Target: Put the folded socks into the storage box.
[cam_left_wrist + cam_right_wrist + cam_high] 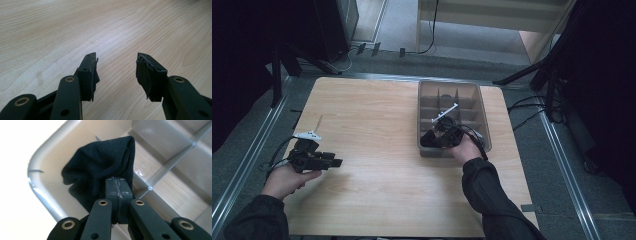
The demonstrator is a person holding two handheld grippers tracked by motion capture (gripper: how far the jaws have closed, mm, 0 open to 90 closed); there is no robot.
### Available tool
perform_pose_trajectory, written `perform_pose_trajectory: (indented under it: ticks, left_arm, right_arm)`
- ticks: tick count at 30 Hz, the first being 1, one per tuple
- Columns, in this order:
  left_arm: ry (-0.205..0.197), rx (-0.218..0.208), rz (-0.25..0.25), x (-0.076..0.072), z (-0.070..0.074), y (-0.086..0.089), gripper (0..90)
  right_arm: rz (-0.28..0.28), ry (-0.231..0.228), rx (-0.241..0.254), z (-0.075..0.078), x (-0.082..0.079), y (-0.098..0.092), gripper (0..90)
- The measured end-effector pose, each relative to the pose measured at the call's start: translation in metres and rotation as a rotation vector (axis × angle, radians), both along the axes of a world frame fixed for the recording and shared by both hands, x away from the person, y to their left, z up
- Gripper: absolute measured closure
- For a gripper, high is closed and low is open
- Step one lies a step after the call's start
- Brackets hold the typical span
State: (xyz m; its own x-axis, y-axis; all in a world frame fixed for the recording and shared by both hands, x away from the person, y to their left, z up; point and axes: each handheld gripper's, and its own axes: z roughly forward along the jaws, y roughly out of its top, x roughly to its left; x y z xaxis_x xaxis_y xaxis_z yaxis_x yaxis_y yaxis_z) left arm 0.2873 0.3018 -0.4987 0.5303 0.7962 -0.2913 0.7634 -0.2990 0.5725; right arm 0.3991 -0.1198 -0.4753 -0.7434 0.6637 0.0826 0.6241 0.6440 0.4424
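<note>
Light wood-grain tabletop (377, 150) is bare under your left side. Grey translucent plastic divider bin (482, 117) sits on its right half. Your right gripper (117, 185) reaches into the bin's near-left corner compartment, jaws clenched tight on a bunched black knit fabric piece, likely a sock (100, 167), which sits against the bin's corner wall. Your left gripper (116, 72) hovers low over bare wood, well apart from the bin, jaws released, nothing between them.
</note>
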Motion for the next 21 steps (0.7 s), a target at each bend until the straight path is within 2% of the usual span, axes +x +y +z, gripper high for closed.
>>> perform_pose_trajectory:
  ticks: [6, 12, 21]
  left_arm:
    - [0.002, 0.000, 0.002, 0.000, 0.000, 0.000, 49.7]
    - [-0.005, 0.003, 0.003, 0.000, 0.001, -0.001, 49.6]
    - [-0.011, 0.008, 0.002, 0.001, 0.003, -0.007, 48.4]
  right_arm:
    - [-0.001, -0.022, 0.063, 0.012, -0.005, -0.006, 89.1]
    - [-0.019, -0.046, 0.105, 0.024, -0.012, -0.011, 89.2]
    - [-0.014, -0.093, 0.159, 0.040, -0.027, -0.019, 89.3]
